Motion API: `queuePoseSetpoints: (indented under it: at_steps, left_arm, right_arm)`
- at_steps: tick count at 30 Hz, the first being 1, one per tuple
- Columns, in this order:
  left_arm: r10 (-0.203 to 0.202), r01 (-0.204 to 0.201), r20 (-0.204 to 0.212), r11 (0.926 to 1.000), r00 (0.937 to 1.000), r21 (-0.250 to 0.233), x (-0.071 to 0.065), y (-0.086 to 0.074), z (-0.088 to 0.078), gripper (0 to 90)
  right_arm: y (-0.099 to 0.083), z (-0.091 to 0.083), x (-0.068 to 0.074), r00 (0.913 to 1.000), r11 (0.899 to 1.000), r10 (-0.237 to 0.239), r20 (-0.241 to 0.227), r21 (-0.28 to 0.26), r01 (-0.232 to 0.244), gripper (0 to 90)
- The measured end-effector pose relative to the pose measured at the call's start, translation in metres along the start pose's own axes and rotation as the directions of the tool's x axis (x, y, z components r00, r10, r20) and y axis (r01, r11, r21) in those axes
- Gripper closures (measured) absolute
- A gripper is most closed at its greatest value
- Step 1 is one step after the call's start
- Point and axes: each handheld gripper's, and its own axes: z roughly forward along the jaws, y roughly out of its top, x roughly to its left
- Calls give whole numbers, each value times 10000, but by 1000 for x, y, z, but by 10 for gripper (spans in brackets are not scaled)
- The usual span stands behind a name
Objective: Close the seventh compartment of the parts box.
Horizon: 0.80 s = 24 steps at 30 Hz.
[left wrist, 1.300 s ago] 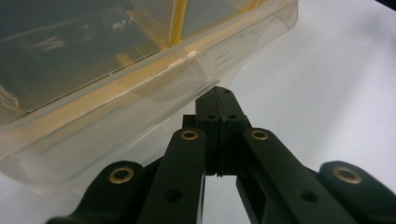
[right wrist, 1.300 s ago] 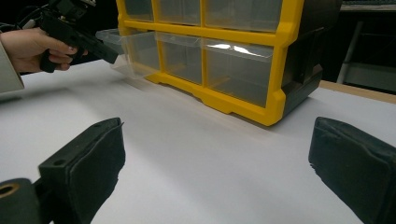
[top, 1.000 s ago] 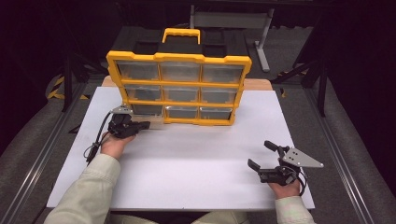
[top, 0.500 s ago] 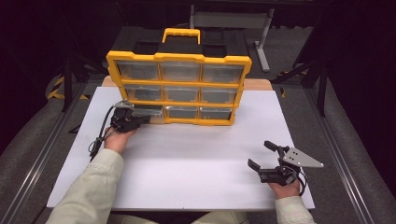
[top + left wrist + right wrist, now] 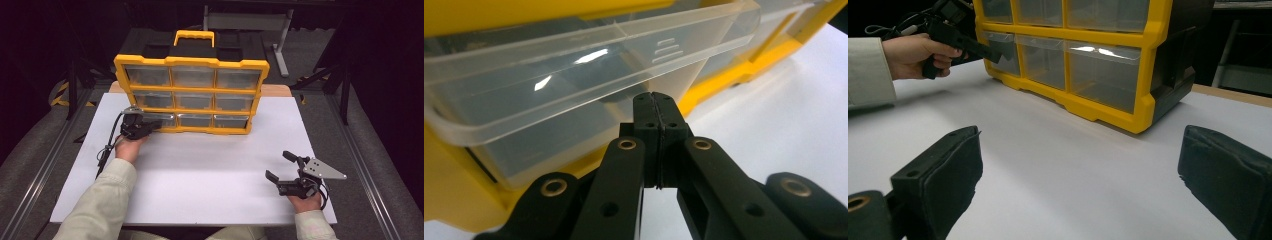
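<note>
A yellow drawer organizer point(image 5: 192, 95) with clear plastic drawers stands upright at the back of the white board. My left gripper point(image 5: 156, 124) is shut, its jaws pressed together with nothing between them. In the left gripper view its tips point(image 5: 655, 102) sit just under the front lip of the bottom-left clear drawer point(image 5: 574, 65), which juts out a little from its slot. My right gripper point(image 5: 278, 165) rests low at the front right with its jaws wide open and empty. In the right gripper view the organizer point(image 5: 1148, 65) is well ahead of it, and the left gripper point(image 5: 993, 56) is at its left end.
The white board point(image 5: 210, 170) covers the table, with bare surface between the organizer and the front edge. A wooden strip point(image 5: 275, 90) shows behind the organizer. Dark metal stands point(image 5: 280, 45) sit beyond the table. The left gripper's cable point(image 5: 107, 150) trails down the left side.
My left gripper has shifted slightly forward and right, bringing its shut tips to the bottom-left drawer. The right gripper has stayed put.
</note>
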Motion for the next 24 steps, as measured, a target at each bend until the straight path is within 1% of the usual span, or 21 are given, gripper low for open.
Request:
queuePoseSetpoints:
  at_steps: [3, 6, 7, 8, 11, 18, 20, 23, 24]
  left_arm:
    - [-109, 108, -119, 9999, 9999, -121, 2, 0, 0, 896]
    - [-340, 333, -255, 9990, 9991, -287, 6, 0, 1, 895]
    - [-511, 508, -109, 9983, 9986, -292, 6, -1, 1, 895]
    - [-557, 555, -82, 9980, 9984, -311, 7, -1, 1, 895]
    - [-498, 493, -167, 9983, 9986, -297, 6, -1, 1, 895]
    - [-507, 502, -189, 9984, 9985, -247, 5, 0, 0, 895]
    - [-523, 521, -89, 9984, 9986, -217, 4, 0, -1, 895]
    - [-513, 512, -43, 9985, 9987, -174, 2, 1, -2, 895]
    - [-439, 440, 31, 9989, 9990, -144, -1, 1, -4, 895]
  right_arm:
    - [0, 0, 0, 10000, 10000, -4, -12, 2, 4, 45]
    - [0, 0, 0, 10000, 10000, 4, -21, -6, -4, 45]
    - [0, 0, 0, 10000, 10000, 9, -22, -7, -9, 45]
    - [0, 0, 0, 10000, 10000, 21, -24, -11, -21, 45]
    - [0, 0, 0, 10000, 10000, 20, -9, 4, -20, 45]
    - [0, 0, 0, 10000, 10000, 14, 8, 0, -14, 46]
    - [0, 1, 0, 10000, 10000, -7, -12, -2, 7, 46]
    - [0, 1, 0, 10000, 10000, -13, -5, -6, 13, 46]
    - [0, 0, 0, 10000, 10000, -11, 3, -8, 11, 46]
